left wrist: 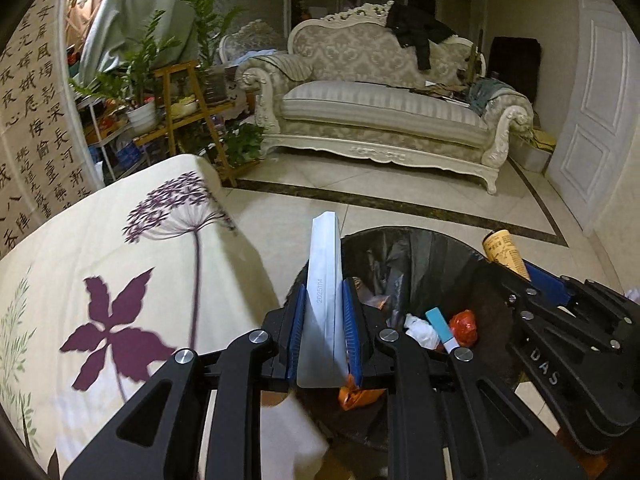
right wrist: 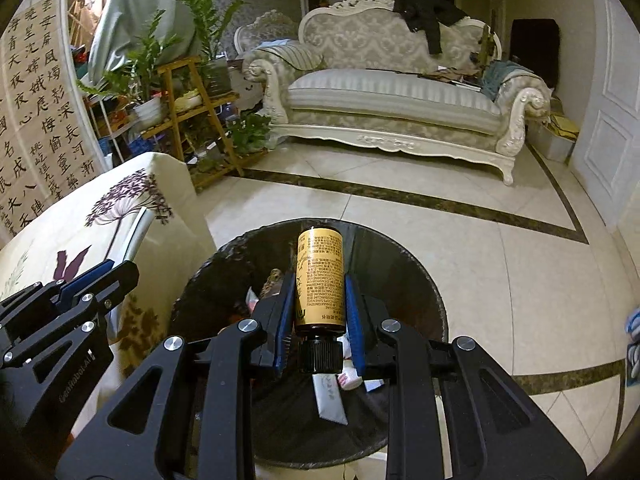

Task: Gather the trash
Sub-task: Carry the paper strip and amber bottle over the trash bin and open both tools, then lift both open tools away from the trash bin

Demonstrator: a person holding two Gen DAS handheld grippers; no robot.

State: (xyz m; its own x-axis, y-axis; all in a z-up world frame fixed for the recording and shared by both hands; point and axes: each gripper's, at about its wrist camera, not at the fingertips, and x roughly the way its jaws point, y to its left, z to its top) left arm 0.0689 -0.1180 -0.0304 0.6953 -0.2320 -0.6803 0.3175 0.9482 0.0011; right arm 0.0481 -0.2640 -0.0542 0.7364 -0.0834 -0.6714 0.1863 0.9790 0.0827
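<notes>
A flat white tube (left wrist: 324, 292) with a printed date stands between the blue pads of my left gripper (left wrist: 325, 300), which is shut on it over the left rim of a black-lined trash bin (left wrist: 416, 248). My right gripper (right wrist: 320, 300) is shut on a small brown bottle (right wrist: 320, 276) with a yellow label and black cap, held above the bin (right wrist: 404, 292). The bottle (left wrist: 505, 254) and right gripper (left wrist: 532, 280) also show at the right of the left wrist view. The left gripper (right wrist: 100, 276) shows at the left of the right wrist view. Wrappers and paper lie inside the bin.
A table with a cream floral cloth (left wrist: 120, 280) stands just left of the bin. Beyond are tiled floor (right wrist: 500, 240), an ornate sofa (left wrist: 384, 112), a wooden plant stand (left wrist: 188, 100) with potted plants, and a white door (left wrist: 600, 112) at right.
</notes>
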